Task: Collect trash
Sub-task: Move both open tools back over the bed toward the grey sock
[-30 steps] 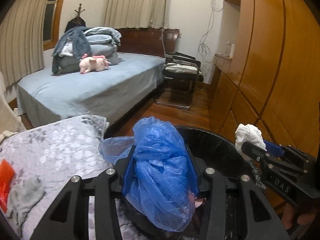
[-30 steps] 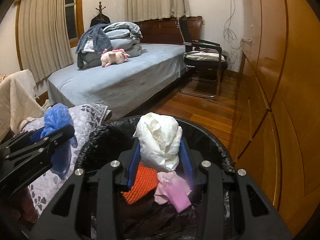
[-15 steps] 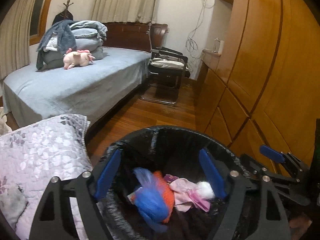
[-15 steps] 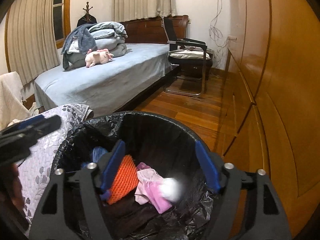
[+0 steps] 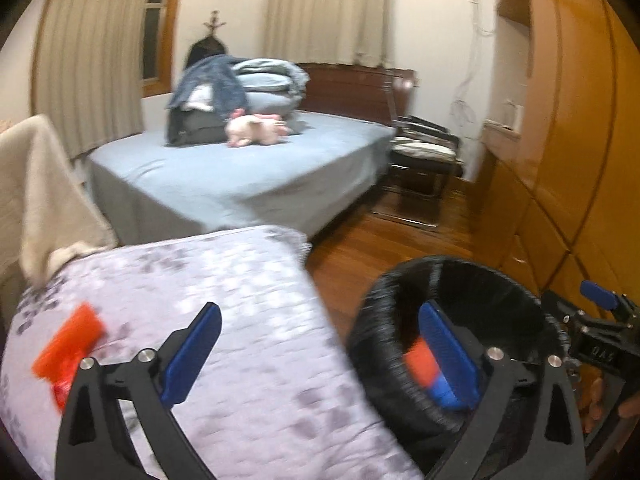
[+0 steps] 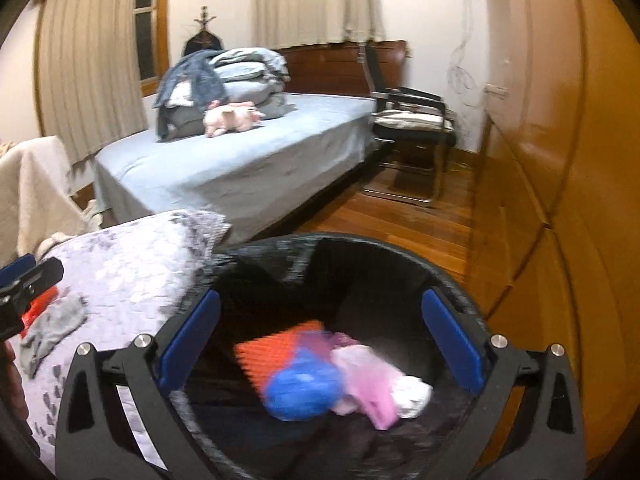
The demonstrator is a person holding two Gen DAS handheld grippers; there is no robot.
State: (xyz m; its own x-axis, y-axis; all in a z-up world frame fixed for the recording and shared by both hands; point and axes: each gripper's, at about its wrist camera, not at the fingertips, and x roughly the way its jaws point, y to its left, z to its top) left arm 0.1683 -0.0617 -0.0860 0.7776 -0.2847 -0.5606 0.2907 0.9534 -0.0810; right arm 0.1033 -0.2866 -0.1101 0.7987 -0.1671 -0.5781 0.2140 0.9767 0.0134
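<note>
A black lined bin (image 6: 360, 248) holds a blue plastic bag (image 6: 304, 388), an orange mesh piece (image 6: 276, 348), pink wrapping (image 6: 368, 376) and a white wad (image 6: 412, 394). My right gripper (image 6: 322, 304) hangs over the bin's mouth, its jaws opening wide with nothing between them. My left gripper (image 5: 320, 320) straddles the edge of the grey patterned quilt (image 5: 240, 280) and the bin (image 5: 460, 268); its jaws are also opening and empty. An orange scrap (image 5: 68, 348) and a grey cloth (image 6: 52, 328) lie on the quilt to the left.
Behind stands a bed (image 5: 240, 168) with folded bedding and a pink plush toy (image 5: 256, 130). A black chair (image 6: 412, 120) is at the back. Wooden wardrobe doors (image 6: 560, 160) fill the right side. A cream cloth (image 5: 44, 184) drapes at left.
Both grippers opened: the left let go of the blue bag and the right of the white wad, and both now lie in the bin. The left gripper swung left over the quilt.
</note>
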